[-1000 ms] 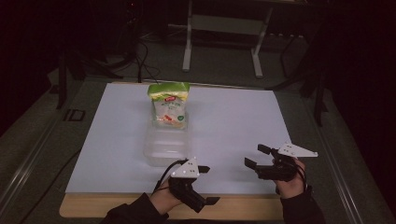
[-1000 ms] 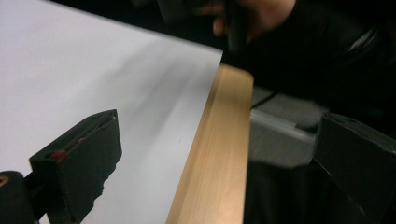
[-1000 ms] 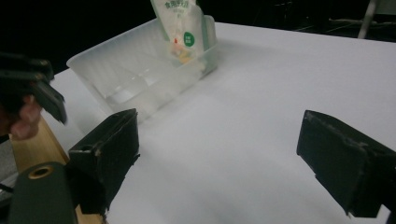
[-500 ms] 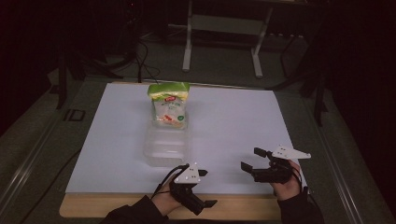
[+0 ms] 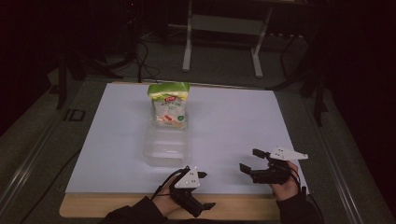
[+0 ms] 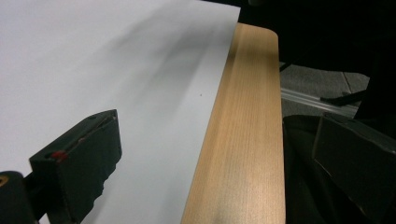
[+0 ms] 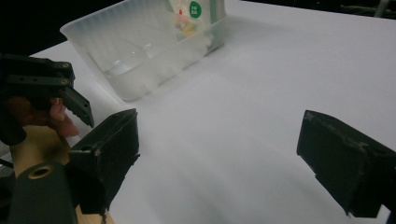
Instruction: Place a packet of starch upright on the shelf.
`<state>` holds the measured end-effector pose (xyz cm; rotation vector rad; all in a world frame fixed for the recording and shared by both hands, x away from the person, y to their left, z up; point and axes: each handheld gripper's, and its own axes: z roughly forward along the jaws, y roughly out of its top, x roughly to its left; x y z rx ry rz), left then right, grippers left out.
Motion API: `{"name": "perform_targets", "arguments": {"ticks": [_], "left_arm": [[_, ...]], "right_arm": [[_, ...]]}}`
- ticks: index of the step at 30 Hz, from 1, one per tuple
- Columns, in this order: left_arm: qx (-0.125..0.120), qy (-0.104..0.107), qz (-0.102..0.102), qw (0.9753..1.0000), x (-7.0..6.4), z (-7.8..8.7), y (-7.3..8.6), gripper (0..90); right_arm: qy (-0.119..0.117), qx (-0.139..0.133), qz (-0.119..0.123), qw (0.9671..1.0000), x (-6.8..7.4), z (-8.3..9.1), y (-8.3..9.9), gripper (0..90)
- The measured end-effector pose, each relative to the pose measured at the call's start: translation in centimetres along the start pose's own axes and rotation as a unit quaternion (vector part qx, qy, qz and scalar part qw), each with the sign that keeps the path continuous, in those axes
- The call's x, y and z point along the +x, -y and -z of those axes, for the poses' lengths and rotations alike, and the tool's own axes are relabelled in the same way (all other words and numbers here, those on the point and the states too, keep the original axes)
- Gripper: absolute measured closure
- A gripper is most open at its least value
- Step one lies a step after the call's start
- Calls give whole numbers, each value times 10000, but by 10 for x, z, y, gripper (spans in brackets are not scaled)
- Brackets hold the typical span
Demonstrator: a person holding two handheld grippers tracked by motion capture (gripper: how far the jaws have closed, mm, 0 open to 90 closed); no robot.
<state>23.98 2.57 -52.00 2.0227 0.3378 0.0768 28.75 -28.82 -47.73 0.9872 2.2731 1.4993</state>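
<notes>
The left gripper (image 5: 208, 190) sits at the near table edge in the high view, jaws apart and empty; the right gripper (image 5: 250, 161) rests over the white sheet (image 5: 233, 121), also open and empty. The clear tub (image 5: 166, 147) lies between and beyond them, a green-topped bag (image 5: 169, 105) touching its far side.

In the left gripper view, wide jaws straddle the wooden edge (image 6: 243, 140).

In the right gripper view, spread jaws face the tub (image 7: 140, 51).

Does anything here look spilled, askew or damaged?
Nothing stands out. The snack bag stands upright behind the clear plastic container on the white sheet. Left gripper and right gripper are open, holding nothing.
</notes>
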Motion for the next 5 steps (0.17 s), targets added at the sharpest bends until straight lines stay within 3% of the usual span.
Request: {"name": "perform_targets", "arguments": {"ticks": [5], "left_arm": [[-89, 16, 29, 10000, 1, 2, -1, 17]], "right_arm": [[10, 20, 1, 10000, -1, 0, 0, 128]]}}
